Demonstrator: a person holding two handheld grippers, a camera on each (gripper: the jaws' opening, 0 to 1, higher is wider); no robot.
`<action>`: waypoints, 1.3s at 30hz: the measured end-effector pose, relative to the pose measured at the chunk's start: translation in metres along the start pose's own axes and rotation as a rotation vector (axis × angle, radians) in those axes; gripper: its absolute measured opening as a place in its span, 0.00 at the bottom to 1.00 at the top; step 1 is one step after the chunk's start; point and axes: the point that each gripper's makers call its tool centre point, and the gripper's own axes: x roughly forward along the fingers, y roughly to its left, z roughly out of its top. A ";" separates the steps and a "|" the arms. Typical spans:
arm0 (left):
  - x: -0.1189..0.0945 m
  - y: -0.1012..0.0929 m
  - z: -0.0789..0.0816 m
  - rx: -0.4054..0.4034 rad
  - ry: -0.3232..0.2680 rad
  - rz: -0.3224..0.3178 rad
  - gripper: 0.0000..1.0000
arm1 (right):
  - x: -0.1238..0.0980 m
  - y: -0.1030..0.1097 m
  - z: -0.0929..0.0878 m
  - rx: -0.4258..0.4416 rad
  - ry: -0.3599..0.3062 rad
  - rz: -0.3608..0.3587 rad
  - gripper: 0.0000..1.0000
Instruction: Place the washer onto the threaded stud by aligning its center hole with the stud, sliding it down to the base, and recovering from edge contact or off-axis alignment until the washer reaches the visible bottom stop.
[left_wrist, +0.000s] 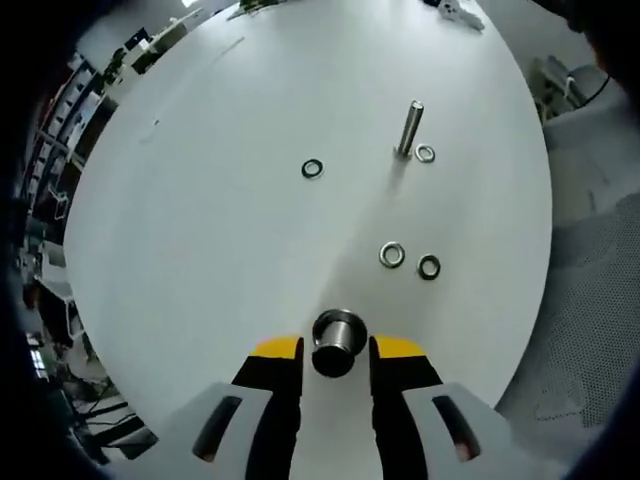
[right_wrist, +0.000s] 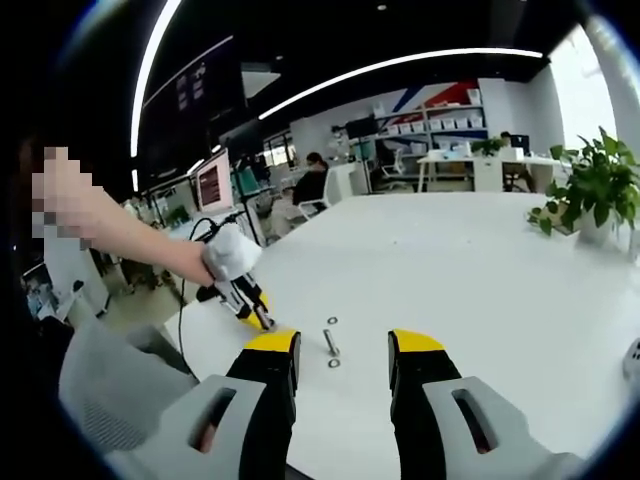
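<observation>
The right gripper hangs over a white table with its jaws apart and nothing between them. Ahead stands a small stud with washers near it. The left gripper touches the table beside them.

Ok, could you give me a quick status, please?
Right gripper open, empty. Left gripper around a metal cylinder, grip unclear. Stud upright, bare; four washers loose on table. Nothing in the way.

washers beside the stud too small to count; stud's thread unreadable
</observation>
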 end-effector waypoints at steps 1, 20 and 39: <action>-0.003 0.002 0.002 0.005 -0.017 0.021 0.26 | 0.000 0.000 0.000 -0.001 -0.001 -0.001 0.38; -0.104 -0.029 0.015 -0.361 -0.477 0.203 0.24 | -0.002 -0.001 0.009 0.005 -0.038 0.000 0.38; -0.172 -0.091 0.033 -0.505 -0.786 0.237 0.26 | -0.002 -0.008 0.005 -0.006 -0.021 -0.038 0.38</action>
